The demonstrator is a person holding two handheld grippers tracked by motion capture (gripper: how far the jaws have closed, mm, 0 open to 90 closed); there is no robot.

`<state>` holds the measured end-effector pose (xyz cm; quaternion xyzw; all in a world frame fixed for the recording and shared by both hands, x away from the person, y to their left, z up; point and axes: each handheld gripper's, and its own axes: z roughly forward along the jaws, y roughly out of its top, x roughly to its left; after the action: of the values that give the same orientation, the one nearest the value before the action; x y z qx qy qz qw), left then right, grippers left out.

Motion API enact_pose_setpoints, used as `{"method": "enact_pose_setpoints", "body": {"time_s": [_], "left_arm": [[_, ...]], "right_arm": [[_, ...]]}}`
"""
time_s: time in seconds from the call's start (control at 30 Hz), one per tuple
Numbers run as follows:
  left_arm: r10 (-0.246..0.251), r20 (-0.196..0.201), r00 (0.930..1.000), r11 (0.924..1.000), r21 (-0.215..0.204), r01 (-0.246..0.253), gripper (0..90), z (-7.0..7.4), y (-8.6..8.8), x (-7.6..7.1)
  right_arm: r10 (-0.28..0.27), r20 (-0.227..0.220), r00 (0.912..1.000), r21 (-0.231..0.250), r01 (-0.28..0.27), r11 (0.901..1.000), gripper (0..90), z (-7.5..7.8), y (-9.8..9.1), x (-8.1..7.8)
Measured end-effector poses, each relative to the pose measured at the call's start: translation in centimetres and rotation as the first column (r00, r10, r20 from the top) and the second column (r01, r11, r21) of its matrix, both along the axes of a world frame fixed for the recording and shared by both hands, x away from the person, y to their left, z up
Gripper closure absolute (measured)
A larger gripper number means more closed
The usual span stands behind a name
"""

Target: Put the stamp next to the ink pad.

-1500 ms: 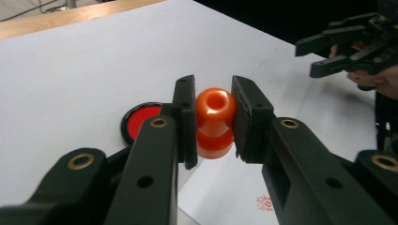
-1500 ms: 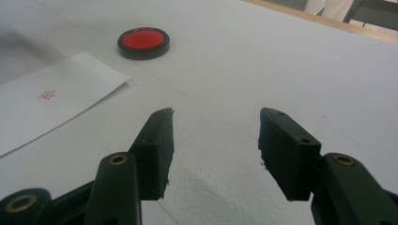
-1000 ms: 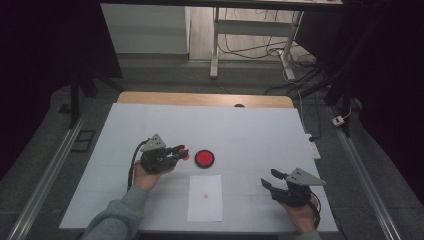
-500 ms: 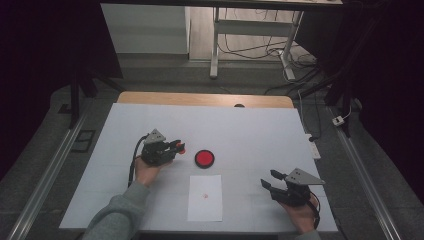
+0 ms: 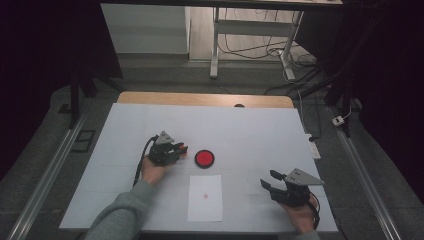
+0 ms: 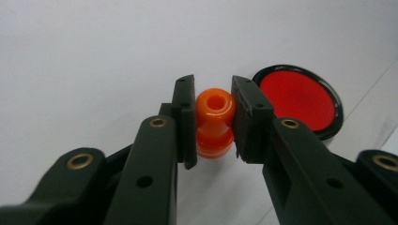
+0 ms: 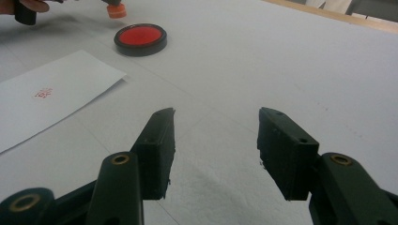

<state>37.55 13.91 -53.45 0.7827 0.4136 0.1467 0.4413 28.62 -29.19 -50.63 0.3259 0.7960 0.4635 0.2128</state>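
Observation:
My left gripper (image 5: pixel 179 149) is shut on an orange stamp (image 6: pixel 214 123), pads pressing its narrow neck (image 5: pixel 184 148). It holds the stamp upright, low at the table, just left of the round red ink pad (image 5: pixel 204 158) (image 6: pixel 296 97). I cannot tell whether the stamp touches the surface. A white paper sheet (image 5: pixel 205 197) with a small red stamp mark lies in front of the pad. My right gripper (image 5: pixel 268 179) (image 7: pixel 216 122) rests open near the front right of the table, nothing between its jaws. From there the pad (image 7: pixel 140 36), stamp (image 7: pixel 116 10) and paper (image 7: pixel 42 98) lie ahead to the left.
The white table (image 5: pixel 260 130) has a wooden strip (image 5: pixel 200 98) along its far edge. Metal rails (image 5: pixel 50 180) run down both sides. Beyond stand a desk frame (image 5: pixel 215 45) and cables on the floor (image 5: pixel 300 95).
My left gripper, with the stamp in it, has shifted slightly and sunk toward the table beside the ink pad. The right gripper has stayed put.

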Motion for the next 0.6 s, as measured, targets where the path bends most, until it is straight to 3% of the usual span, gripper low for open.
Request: {"method": "enact_pose_setpoints", "body": {"time_s": [0.23,0.37,0.6], "left_arm": [[0.012,-0.012,0.9999,0.9994,0.031,-0.012,71.2,-0.50,-0.10,0.25],[0.016,-0.024,0.9996,0.9995,0.028,-0.015,67.9,-0.61,-0.07,0.30],[0.022,-0.010,0.9997,0.9994,-0.026,-0.022,47.1,0.12,0.31,0.06]], "right_arm": [[0.000,-0.002,1.0000,-0.002,0.000,1.0000,46.0,-0.06,-0.09,0.05],[0.000,-0.001,1.0000,-0.001,0.000,1.0000,46.0,-0.04,-0.11,0.05],[0.000,-0.002,1.0000,0.000,0.000,1.0000,45.9,-0.05,-0.11,0.06]]}}
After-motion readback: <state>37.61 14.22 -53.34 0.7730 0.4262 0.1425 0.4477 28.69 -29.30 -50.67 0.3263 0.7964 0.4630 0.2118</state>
